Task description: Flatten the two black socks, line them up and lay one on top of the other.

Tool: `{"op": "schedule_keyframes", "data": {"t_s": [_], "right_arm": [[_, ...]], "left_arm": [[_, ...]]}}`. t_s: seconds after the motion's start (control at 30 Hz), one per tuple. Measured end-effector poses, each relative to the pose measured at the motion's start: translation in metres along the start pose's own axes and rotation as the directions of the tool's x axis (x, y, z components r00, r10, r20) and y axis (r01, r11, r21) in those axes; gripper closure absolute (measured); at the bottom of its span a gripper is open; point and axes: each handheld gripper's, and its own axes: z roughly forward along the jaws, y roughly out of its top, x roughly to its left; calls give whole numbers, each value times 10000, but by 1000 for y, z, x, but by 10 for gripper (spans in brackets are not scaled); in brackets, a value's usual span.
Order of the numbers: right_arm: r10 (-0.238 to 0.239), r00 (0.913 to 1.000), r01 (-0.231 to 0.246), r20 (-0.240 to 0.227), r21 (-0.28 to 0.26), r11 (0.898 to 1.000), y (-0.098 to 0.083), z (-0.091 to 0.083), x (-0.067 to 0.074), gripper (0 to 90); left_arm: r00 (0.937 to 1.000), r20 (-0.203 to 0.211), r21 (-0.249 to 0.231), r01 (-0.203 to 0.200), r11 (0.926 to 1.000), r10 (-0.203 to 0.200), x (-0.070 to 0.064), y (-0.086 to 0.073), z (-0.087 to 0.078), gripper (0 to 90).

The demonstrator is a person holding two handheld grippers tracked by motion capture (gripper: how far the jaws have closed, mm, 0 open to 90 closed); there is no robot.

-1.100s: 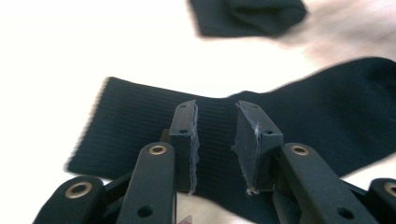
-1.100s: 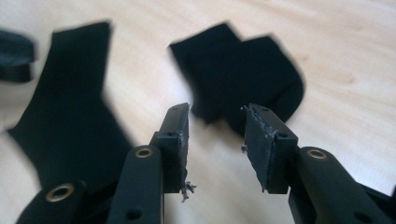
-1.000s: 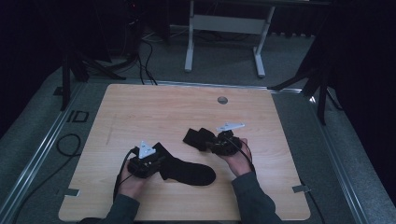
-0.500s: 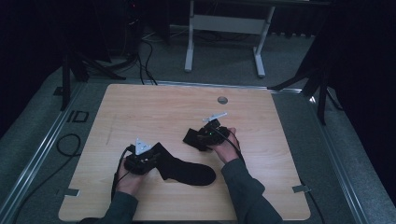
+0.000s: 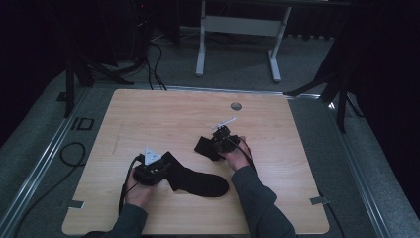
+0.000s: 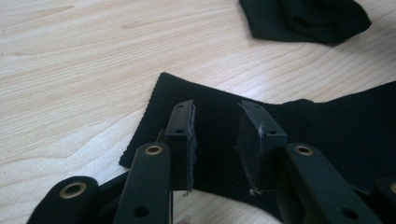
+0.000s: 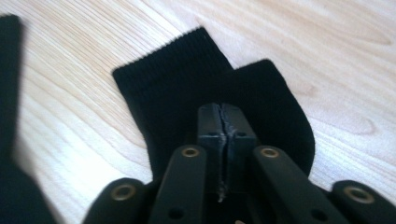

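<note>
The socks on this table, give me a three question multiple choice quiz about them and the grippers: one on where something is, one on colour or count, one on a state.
1. Where does the long sock lie?
A. By the left gripper, on the near side of the table
B. At the far edge, by the round hole
C. On the floor

2. What colour are the two socks?
A. White
B. Black
C. Red

3. How do the left gripper's jaws stand?
A. Pressed together
B. Apart, over the ribbed cuff
C. Clamped on a cable

Answers:
1 A: in the high view the long sock stretches from the left gripper toward the person's right, on the table.
2 B: both the long sock and the folded sock by the right gripper are black.
3 B: the left gripper view shows a clear gap between its jaws, with the cuff showing through it.
</note>
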Motion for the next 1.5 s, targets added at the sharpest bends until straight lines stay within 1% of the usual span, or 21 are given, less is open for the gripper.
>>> {"op": "schedule_keyframes", "data": {"t_s": [0.2,0.23,0.27,0.3,0.33,0.4,0.47,0.5,0.57,0.6,0.7,0.87,0.93,1.03,1.07,1.13,1.2,1.23,1.3,1.4,1.5], "right_arm": [[52,10000,-50,83,-240,9997,0,-9,-4,896],[187,9997,-184,126,-240,9995,0,-10,-6,840],[283,9995,-279,158,-278,9992,-1,-10,-8,731],[350,9991,-344,224,-252,9991,-2,-9,-9,667],[319,9991,-314,275,-164,9994,-3,-8,-9,618],[232,9988,-240,430,184,9995,-5,-3,-8,575],[325,9984,-346,454,465,9983,-7,3,-8,599],[378,9985,-401,403,589,9975,-7,5,-8,643],[404,9986,-421,328,545,9976,-7,5,-8,814],[419,9985,-436,339,522,9977,-6,4,-8,872],[533,9984,-540,204,325,9980,-5,-2,-7,880],[362,9992,-359,177,-150,9992,-1,-18,-2,889],[368,9993,-365,65,-388,9986,0,-25,-2,889],[347,9992,-360,-176,-748,9966,0,-36,-3,889],[347,9992,-360,-176,-748,9966,0,-36,-3,889],[355,9989,-382,-293,-972,9945,-1,-49,-7,888],[321,9986,-366,-414,-1129,9929,-4,-57,-10,888],[321,9986,-366,-414,-1129,9929,-4,-57,-10,888],[204,9990,-249,-393,-1172,9928,-13,-67,-14,888],[131,9994,-165,-323,-1079,9940,-24,-74,-20,888],[317,9984,-368,-476,-1089,9934,-43,-81,-25,887]], "left_arm": [[10000,28,37,-51,10000,51,-2,0,1,672],[10000,34,38,-54,10000,54,-2,0,1,672],[10000,43,48,-64,10000,64,-2,0,1,673],[10000,49,82,-84,9999,83,-2,0,2,672],[10000,47,79,-58,10000,58,-3,0,2,672],[10000,55,66,-68,10000,68,-3,0,2,672],[9999,56,78,-93,9999,92,-4,0,2,672],[9999,54,69,-86,9999,86,-4,0,2,672],[10000,50,76,-86,9999,86,-4,0,2,672],[9999,63,68,-81,9999,80,-4,0,2,672],[9999,70,100,-102,9999,102,-4,0,2,672],[9999,66,121,-159,9998,158,-5,0,3,673],[9999,68,113,-159,9998,158,-5,0,2,673],[9999,74,106,-144,9998,144,-5,0,3,673],[9999,74,106,-144,9998,144,-5,0,3,673],[9998,70,102,-172,9998,171,-6,0,3,673],[9998,81,81,-158,9998,157,-6,0,3,672],[9998,81,81,-158,9998,157,-6,0,3,672],[9998,90,132,-171,9998,170,-5,-1,3,672],[9997,151,152,-176,9997,174,-7,-1,3,664],[9996,232,203,-183,9996,179,-8,-1,5,656]]}}
